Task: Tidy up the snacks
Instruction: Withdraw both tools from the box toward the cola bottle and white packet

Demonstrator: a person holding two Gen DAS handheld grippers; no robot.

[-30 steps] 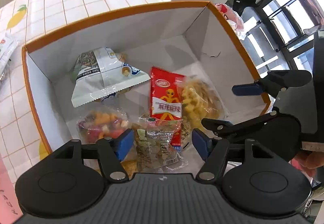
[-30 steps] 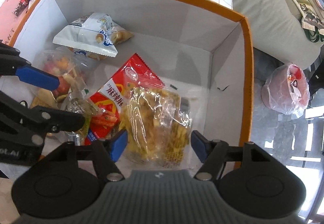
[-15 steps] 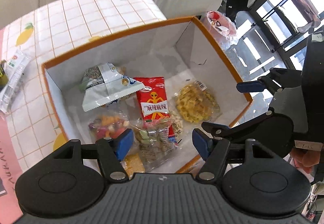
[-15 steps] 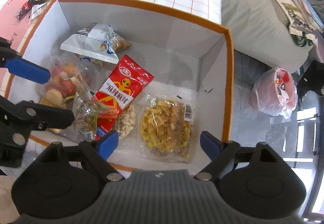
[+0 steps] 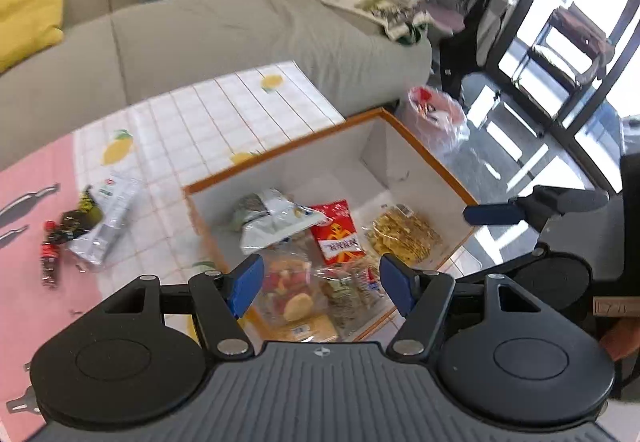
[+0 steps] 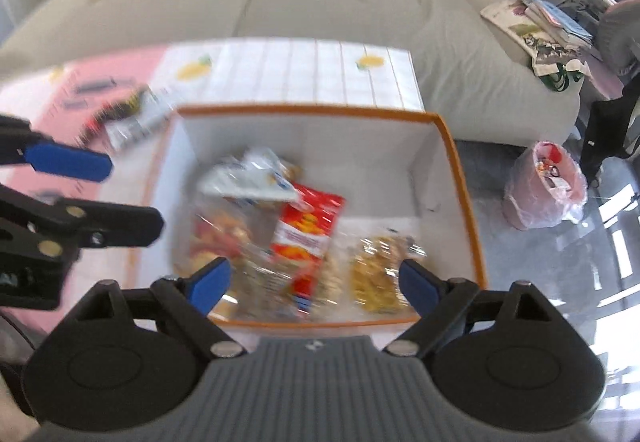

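A white box with an orange rim (image 5: 280,153) (image 6: 304,108) stands on the table. In it lie a white-grey bag (image 5: 276,220), a red packet (image 5: 336,234) (image 6: 308,234), a clear packet of yellow snacks (image 5: 404,232) (image 6: 376,274), a bag of coloured sweets (image 5: 286,286) and a greenish packet (image 5: 344,290). My left gripper (image 5: 320,282) hovers open above the box's near edge with nothing between its fingers. My right gripper (image 6: 314,282) is also open and empty, high over the box. Each shows in the other's view by a blue pad (image 5: 492,214) (image 6: 68,162).
More snacks lie on the table left of the box: a white packet (image 5: 108,218), a dark packet (image 5: 76,218) and a red one (image 5: 50,258). A beige sofa (image 5: 240,26) stands behind the lemon-print tablecloth (image 5: 208,110). A pink bin bag (image 5: 436,118) sits on the floor at the right.
Both grippers have risen and drawn back from the box. The right jaws widened, and the yellow snack packet that was between them now lies on the box floor.
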